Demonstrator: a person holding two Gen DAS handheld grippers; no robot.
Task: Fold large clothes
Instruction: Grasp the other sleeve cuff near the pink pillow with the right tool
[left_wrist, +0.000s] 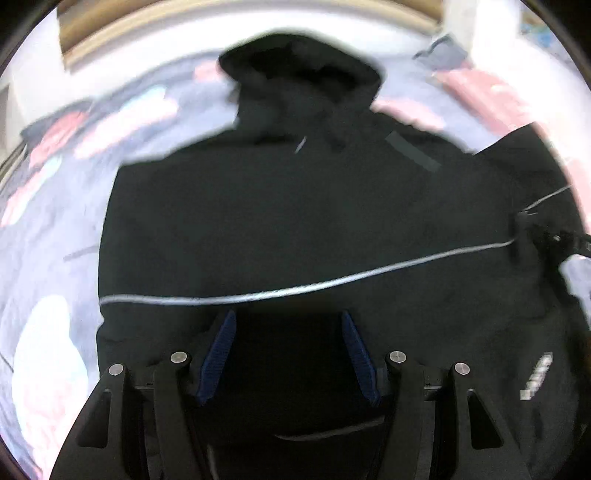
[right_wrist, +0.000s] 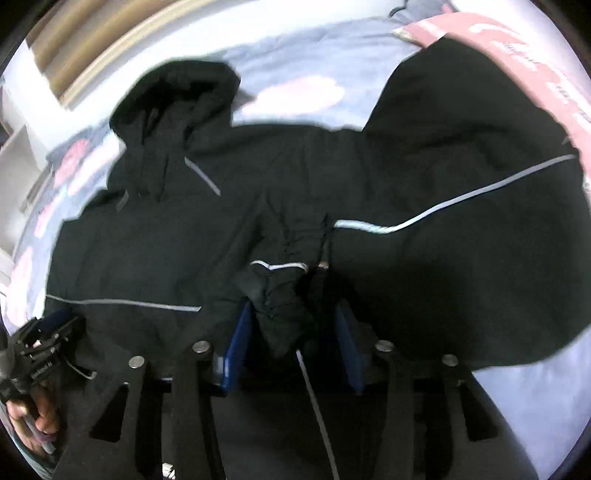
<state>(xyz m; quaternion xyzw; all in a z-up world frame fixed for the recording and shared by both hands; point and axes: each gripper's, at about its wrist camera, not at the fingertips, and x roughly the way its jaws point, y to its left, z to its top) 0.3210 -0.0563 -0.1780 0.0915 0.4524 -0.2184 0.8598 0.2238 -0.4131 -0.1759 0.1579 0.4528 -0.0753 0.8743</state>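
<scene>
A large black hooded jacket (left_wrist: 280, 206) with grey reflective stripes lies spread on a bed, hood at the far side. It also shows in the right wrist view (right_wrist: 155, 251), one sleeve spread out to the right. My left gripper (left_wrist: 288, 317) is open just above the jacket's lower body, blue pads wide apart, nothing between them. My right gripper (right_wrist: 291, 314) stands with its jaws apart around a bunched sleeve cuff (right_wrist: 277, 295); the pads do not press it. The left gripper (right_wrist: 48, 332) and the hand holding it show at the lower left of the right wrist view.
The bed cover (left_wrist: 51, 221) is pale blue with pink and white patches. A pink pillow or blanket (right_wrist: 517, 48) lies at the far right. A wooden headboard and white wall (left_wrist: 221, 22) stand behind the bed. White shelving (right_wrist: 14, 177) is at the left.
</scene>
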